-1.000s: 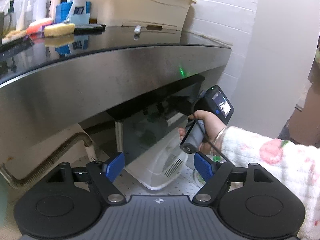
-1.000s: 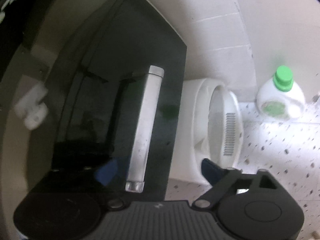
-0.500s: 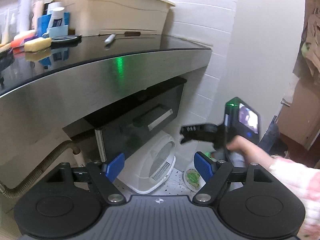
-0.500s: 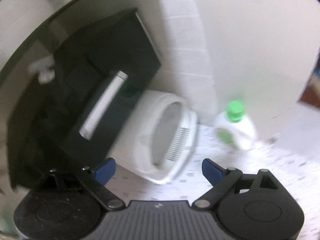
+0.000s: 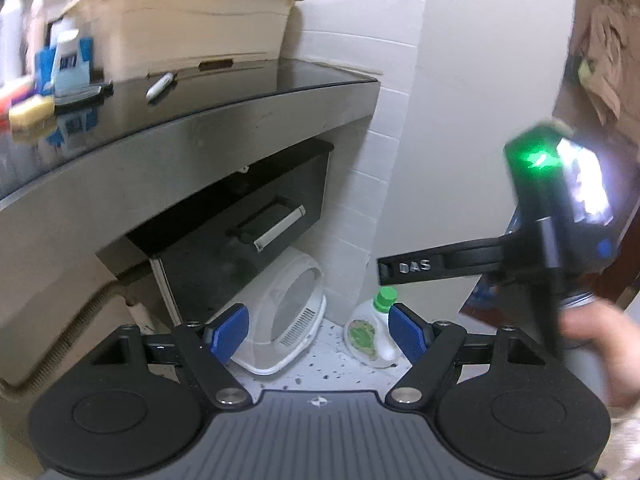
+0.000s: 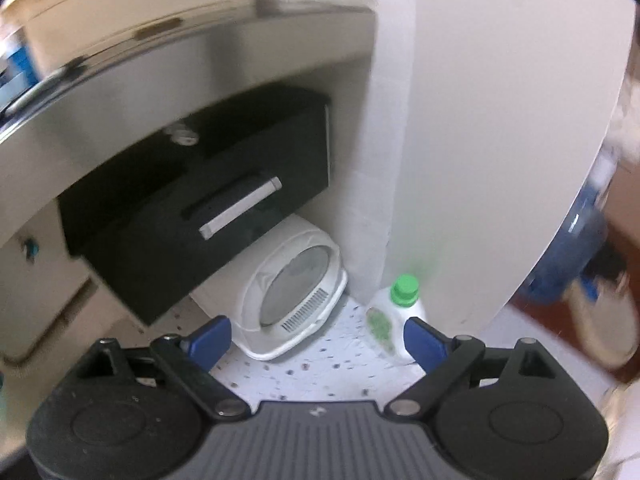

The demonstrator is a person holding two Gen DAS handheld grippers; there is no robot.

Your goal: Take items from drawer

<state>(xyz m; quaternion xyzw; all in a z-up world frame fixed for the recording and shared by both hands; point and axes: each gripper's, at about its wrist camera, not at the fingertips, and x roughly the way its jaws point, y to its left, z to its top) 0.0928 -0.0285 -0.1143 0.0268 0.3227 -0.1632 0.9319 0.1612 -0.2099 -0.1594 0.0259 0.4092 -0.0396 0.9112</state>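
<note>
The black drawer (image 5: 240, 232) sits under the desk (image 5: 192, 148), its front sticking out past the desk's steel edge, with a silver handle (image 5: 280, 227) across its face; its inside is not visible in either view. Below the drawer a white bin (image 5: 288, 316) leans on the speckled floor (image 5: 328, 368), and to the right of the drawer a tiled wall corner (image 5: 360, 208) closes that side. A green-capped bottle (image 6: 394, 320) stands on the floor at the foot of that corner, right of the bin. The left gripper (image 5: 318, 330) hangs in front of the drawer and lower, its blue fingers (image 5: 228, 330) spread wide with nothing between them. The right gripper (image 6: 316, 338) is likewise spread wide and empty, well clear of the handle; in the left view it shows far to the right of the drawer, in open air. On the desk above the drawer sits a beige tub (image 5: 180, 36).
</note>
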